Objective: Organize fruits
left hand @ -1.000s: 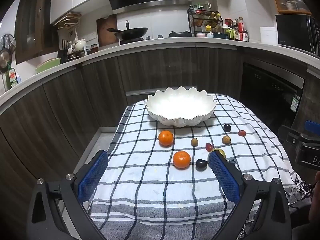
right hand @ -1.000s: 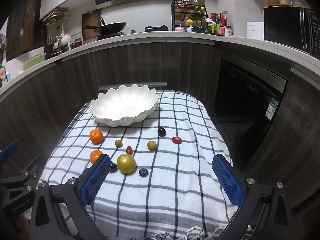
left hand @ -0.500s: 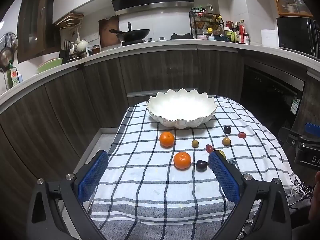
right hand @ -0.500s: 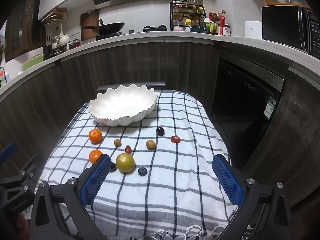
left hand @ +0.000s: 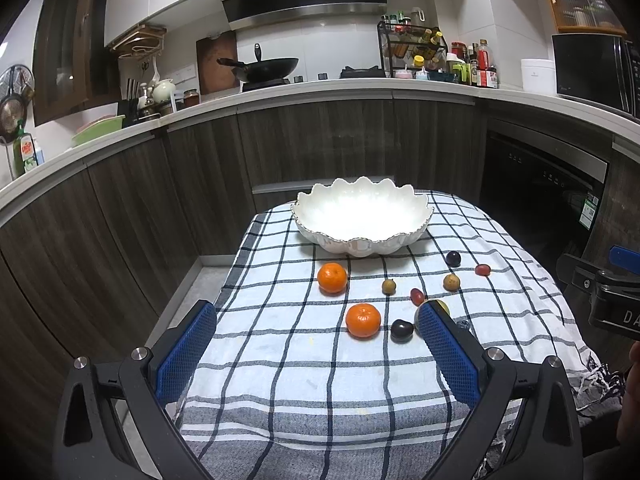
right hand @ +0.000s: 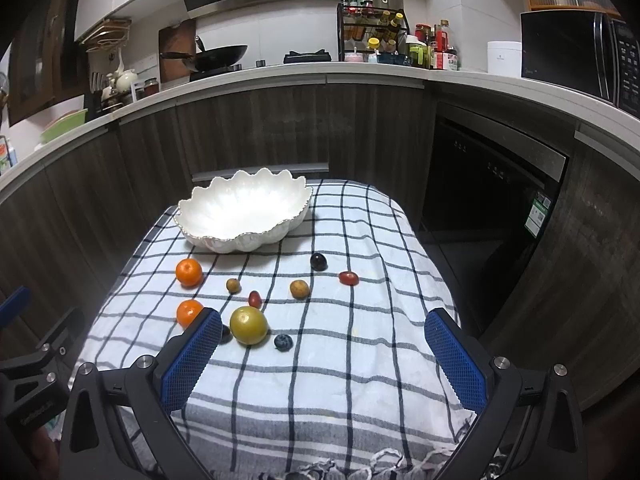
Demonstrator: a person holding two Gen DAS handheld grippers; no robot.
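An empty white scalloped bowl [left hand: 362,216] [right hand: 244,210] stands at the far end of a checked cloth. Loose fruit lies in front of it: two oranges [left hand: 332,278] [left hand: 363,320], a yellow-green fruit [right hand: 249,325], dark plums [left hand: 401,330] [right hand: 318,261], small brown fruits [right hand: 299,288], red cherry tomatoes [right hand: 348,277] and a blueberry [right hand: 283,342]. My left gripper [left hand: 316,344] is open and empty above the cloth's near left part. My right gripper [right hand: 324,352] is open and empty above the near right part.
The cloth-covered table [right hand: 360,360] drops off on all sides. Dark wood cabinets [left hand: 200,184] curve behind it, with a dishwasher [right hand: 492,184] at the right. The counter holds a wok [left hand: 264,66] and a bottle rack [left hand: 416,52].
Both grippers have drawn back or risen slightly, so the bowl and fruit sit a little lower in view. Nothing was gripped or moved on the cloth.
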